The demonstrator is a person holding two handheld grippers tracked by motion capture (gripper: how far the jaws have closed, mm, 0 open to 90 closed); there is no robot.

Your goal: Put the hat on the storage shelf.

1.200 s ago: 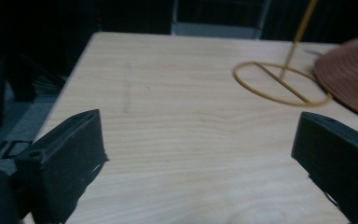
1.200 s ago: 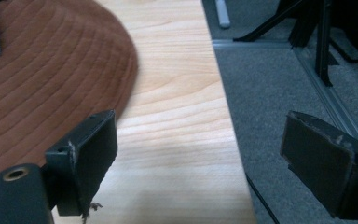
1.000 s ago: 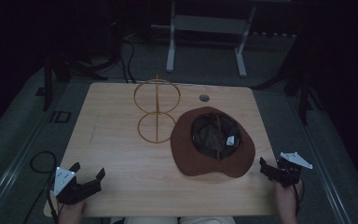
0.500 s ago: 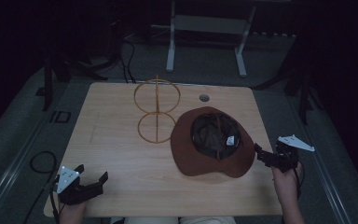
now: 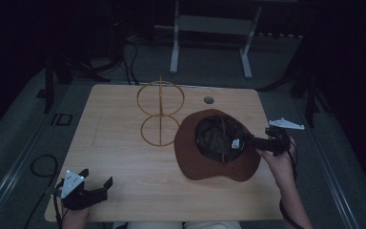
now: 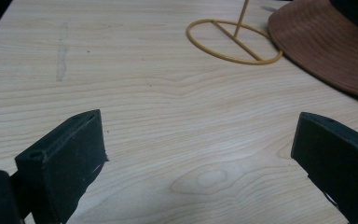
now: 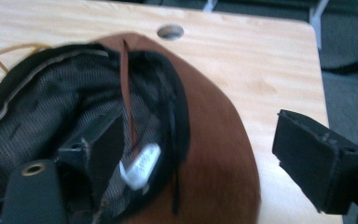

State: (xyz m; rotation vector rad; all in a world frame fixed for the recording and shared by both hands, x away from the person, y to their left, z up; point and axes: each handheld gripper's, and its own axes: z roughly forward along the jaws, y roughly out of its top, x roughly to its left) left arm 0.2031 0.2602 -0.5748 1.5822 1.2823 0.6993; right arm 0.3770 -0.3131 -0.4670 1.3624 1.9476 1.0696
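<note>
**Over the hat's brim at three o'clock**

At seven o'clock on the counter [image 5: 124, 191], my left claw [image 5: 97, 190] rests released, nothing between its jaws. Toward twelve stands the yellow wire stand [image 5: 160, 112], bare. Right of it the brown hat [image 5: 219, 145] lies crown down, lining up. My right claw [image 7: 191, 154] straddles its brim, jaws wide but just closing, one inside the crown, one outside, not yet pressing. I judge the hat light and floppy, so the stiffer brim edge by the sweatband is the place to pinch.
</note>
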